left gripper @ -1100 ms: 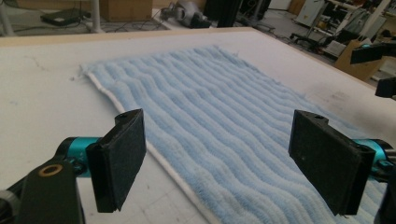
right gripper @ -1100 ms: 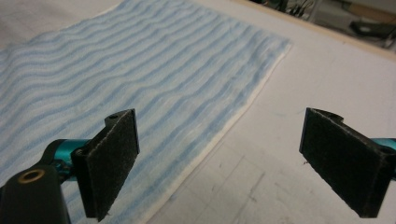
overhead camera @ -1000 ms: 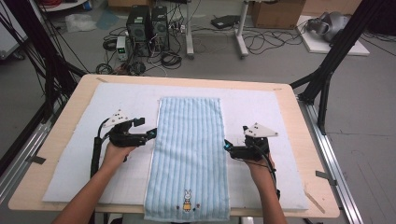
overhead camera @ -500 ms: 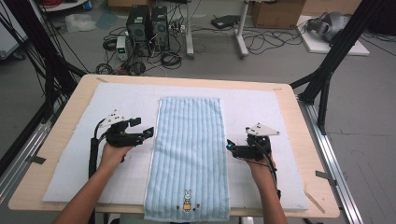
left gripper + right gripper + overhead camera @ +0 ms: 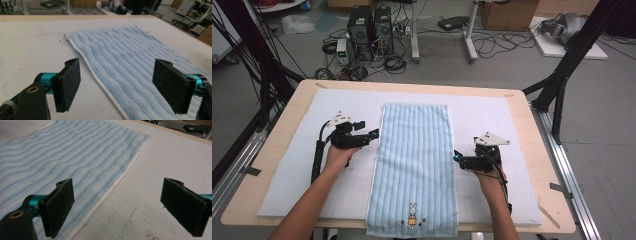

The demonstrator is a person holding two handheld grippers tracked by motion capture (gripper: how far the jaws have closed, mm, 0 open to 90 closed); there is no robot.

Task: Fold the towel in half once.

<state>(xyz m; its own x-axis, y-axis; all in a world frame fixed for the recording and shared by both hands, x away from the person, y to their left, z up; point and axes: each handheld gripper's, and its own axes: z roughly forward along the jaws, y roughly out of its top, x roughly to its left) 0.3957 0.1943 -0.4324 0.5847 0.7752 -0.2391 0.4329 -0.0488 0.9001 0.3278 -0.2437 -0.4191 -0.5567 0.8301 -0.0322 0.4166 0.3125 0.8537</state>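
Both released tools [image 5: 371,135] [image 5: 457,157] have edged apart, flanking the towel's [image 5: 414,165] long edges.

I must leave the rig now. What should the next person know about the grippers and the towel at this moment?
Left gripper: open, at the left long edge of the light blue striped terry towel, holding nothing.
Right gripper: open, at the towel's right long edge, holding nothing.
Towel: flat, unfolded, lengthwise on the white table mat, rabbit picture at the near end.
Done: no fold yet.
Left: probably grip both edges and fold.

Towel [image 5: 413,170] — near hem cut off by the frame's bottom edge.
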